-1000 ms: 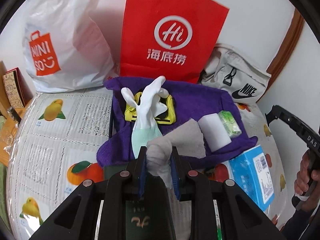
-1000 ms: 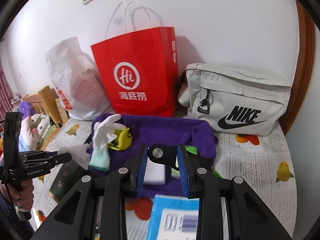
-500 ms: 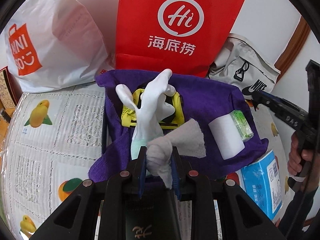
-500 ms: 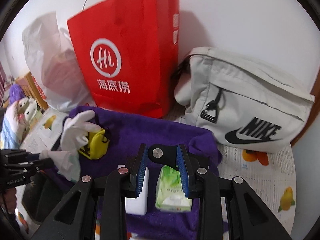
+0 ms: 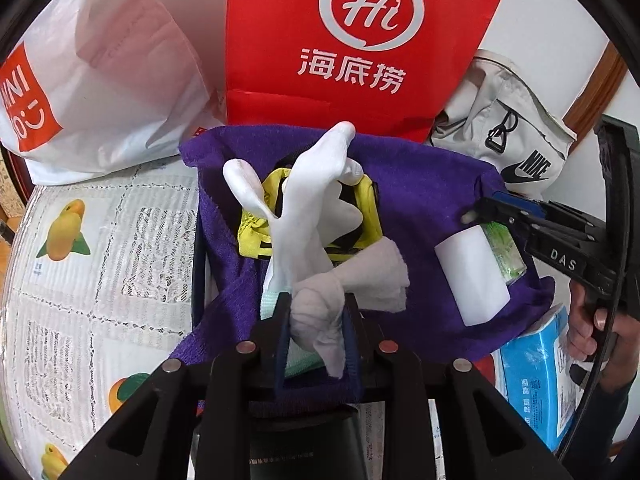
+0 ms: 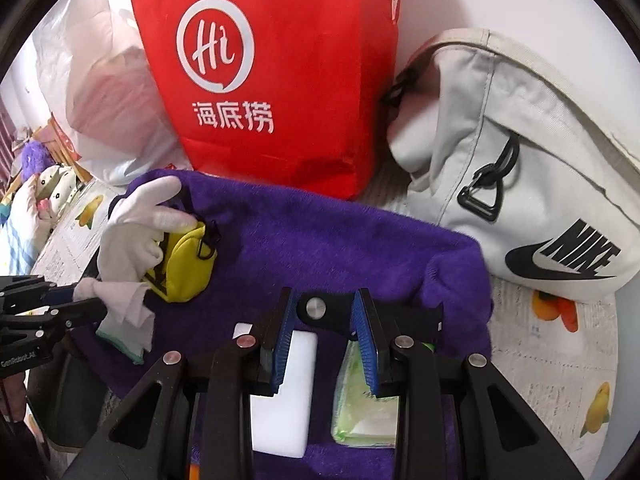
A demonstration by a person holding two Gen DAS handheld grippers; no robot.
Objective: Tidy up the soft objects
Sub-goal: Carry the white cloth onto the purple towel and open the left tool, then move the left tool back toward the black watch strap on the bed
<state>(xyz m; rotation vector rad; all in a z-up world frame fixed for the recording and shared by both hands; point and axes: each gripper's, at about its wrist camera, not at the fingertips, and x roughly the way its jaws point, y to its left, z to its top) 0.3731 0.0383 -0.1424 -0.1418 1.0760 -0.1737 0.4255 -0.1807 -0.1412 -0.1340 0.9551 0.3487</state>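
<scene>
The left tool [image 5: 318, 330] is gripping the bunched cuff of a white fabric glove [image 5: 308, 216], whose fingers are resting on a small yellow zip pouch [image 5: 370, 210]. The right tool [image 6: 326, 344] is hovering with its jaws parted and nothing between them, just above a white rectangular sponge block [image 6: 286, 408] and a green packet of tissues [image 6: 366, 404]. All these are lying on a purple fluffy towel [image 6: 340, 240] spread over the fruit-printed surface [image 5: 92, 248], in front of a red paper bag [image 6: 276, 72].
</scene>
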